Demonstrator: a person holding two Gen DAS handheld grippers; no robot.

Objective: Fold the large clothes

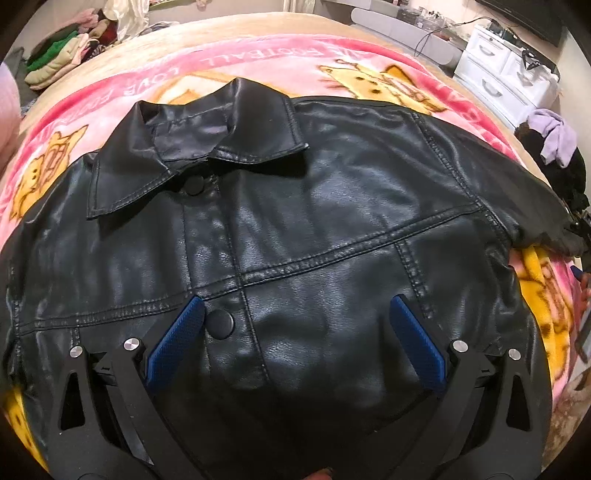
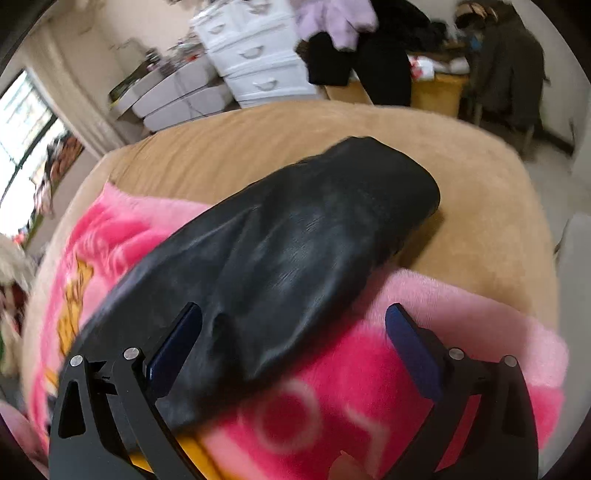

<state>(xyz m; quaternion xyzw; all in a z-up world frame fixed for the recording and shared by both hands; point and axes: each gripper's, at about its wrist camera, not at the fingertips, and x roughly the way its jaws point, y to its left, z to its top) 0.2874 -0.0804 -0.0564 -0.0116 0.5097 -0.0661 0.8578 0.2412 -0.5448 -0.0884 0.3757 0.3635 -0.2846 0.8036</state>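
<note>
Black leather jacket (image 1: 295, 229) lies front-up and spread flat on a pink cartoon-print blanket (image 1: 258, 62), collar (image 1: 199, 147) toward the far side; two snap buttons on the placket, upper snap (image 1: 194, 185) just under the collar, lower snap (image 1: 220, 324) near the left gripper's left pad.

Left gripper (image 1: 295, 317) hangs over the jacket's chest; fingers spread wide, blue pads (image 1: 173, 339) apart with nothing pinched between them; whether the tips touch the leather cannot be told.

Right wrist view is motion-blurred; right gripper (image 2: 293, 321) also has its fingers spread, nothing clamped; its left fingertip (image 2: 184, 325) overlaps the jacket sleeve (image 2: 295, 251), contact cannot be told; right fingertip sits over the pink blanket (image 2: 332, 398), clear of the sleeve. Sleeve runs diagonally away from the gripper, its far end past the blanket's edge onto the tan bed cover (image 2: 461, 192).

Tan bed cover (image 1: 110, 37) shows beyond the blanket in the left view as well; pile of folded clothes (image 1: 55, 62) at the far left corner; white drawer unit (image 1: 506, 70) beyond the bed at right, lilac garment (image 1: 554, 136) beside it. Right view: same white drawers (image 2: 255, 55), lilac garment (image 2: 336, 22) over dark clothes, window (image 2: 22, 122) at left.
</note>
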